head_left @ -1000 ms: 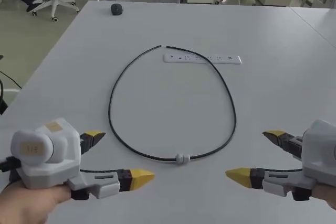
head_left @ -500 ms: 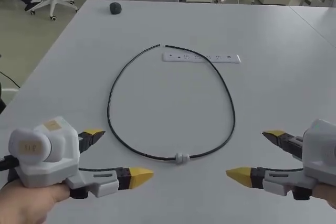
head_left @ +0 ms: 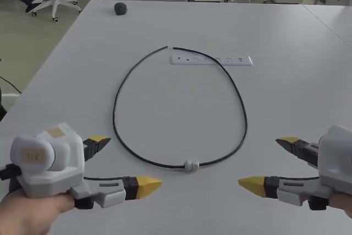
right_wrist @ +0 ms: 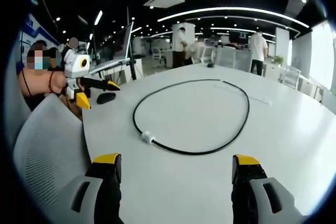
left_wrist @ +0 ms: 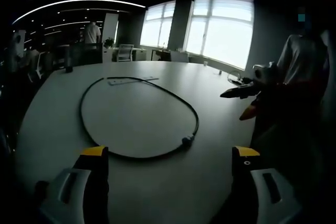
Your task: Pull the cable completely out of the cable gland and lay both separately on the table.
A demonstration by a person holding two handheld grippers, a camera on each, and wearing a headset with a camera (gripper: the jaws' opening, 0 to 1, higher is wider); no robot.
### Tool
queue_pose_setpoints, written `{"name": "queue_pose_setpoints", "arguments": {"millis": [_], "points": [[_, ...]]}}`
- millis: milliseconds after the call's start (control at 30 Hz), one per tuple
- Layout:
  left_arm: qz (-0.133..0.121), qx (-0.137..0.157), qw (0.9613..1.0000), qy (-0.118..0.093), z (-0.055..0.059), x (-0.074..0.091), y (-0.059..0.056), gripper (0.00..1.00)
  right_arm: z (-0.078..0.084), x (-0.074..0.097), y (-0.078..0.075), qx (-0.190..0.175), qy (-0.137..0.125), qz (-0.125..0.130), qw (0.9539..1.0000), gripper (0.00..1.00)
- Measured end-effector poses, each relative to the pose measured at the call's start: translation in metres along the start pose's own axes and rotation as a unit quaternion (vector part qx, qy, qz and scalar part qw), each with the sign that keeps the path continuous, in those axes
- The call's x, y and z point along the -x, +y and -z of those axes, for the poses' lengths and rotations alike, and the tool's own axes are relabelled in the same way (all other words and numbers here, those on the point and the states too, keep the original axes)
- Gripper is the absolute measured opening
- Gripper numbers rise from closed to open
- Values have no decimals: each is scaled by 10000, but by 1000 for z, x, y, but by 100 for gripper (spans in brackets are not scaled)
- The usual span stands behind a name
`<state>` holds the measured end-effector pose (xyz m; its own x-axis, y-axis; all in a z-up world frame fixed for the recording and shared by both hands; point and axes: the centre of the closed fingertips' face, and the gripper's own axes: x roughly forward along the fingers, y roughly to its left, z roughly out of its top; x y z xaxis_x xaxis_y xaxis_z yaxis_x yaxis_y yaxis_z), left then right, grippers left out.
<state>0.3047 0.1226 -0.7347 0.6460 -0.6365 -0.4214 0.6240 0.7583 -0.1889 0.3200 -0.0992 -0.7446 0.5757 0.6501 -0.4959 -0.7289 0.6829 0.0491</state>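
Head view: cable (head_left: 114, 115) loops on table (head_left: 286, 42), cable gland (head_left: 190, 165) on its near arc; left hand-held gripper (head_left: 131, 161) and right hand-held gripper (head_left: 260, 161) flank it, not touching.
Left gripper view: jaws wide apart.
Right gripper view: jaws wide apart.

Head view, against a second ago: the whole scene slides a hair toward 12 o'clock. The power strip (head_left: 212, 60) and the ends of the cable (head_left: 115, 111) sit slightly higher in frame. That is a nod of the camera, not a move of the things.

Over the last half second the right gripper (head_left: 258, 161) creeps a touch toward 3 o'clock, both yellow tips with it.

The left gripper (head_left: 133, 161) wavers toward 9 o'clock, then comes back. All shifts are very slight.
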Motion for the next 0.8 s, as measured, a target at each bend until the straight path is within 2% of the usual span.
{"name": "queue_pose_setpoints", "arguments": {"millis": [367, 567, 800], "points": [[7, -30, 10000, 18, 2, 1, -1, 98, 1, 0, 2, 25, 23, -21, 10000, 87], [28, -17, 10000, -78, -1, 3, -4, 96, 1, 0, 4, 73, 40, -71, 9999, 85], [108, -85, 9999, -74, 1, 5, -10, 88, 3, -5, 14, 212, 167, -332, 9991, 76]]}}
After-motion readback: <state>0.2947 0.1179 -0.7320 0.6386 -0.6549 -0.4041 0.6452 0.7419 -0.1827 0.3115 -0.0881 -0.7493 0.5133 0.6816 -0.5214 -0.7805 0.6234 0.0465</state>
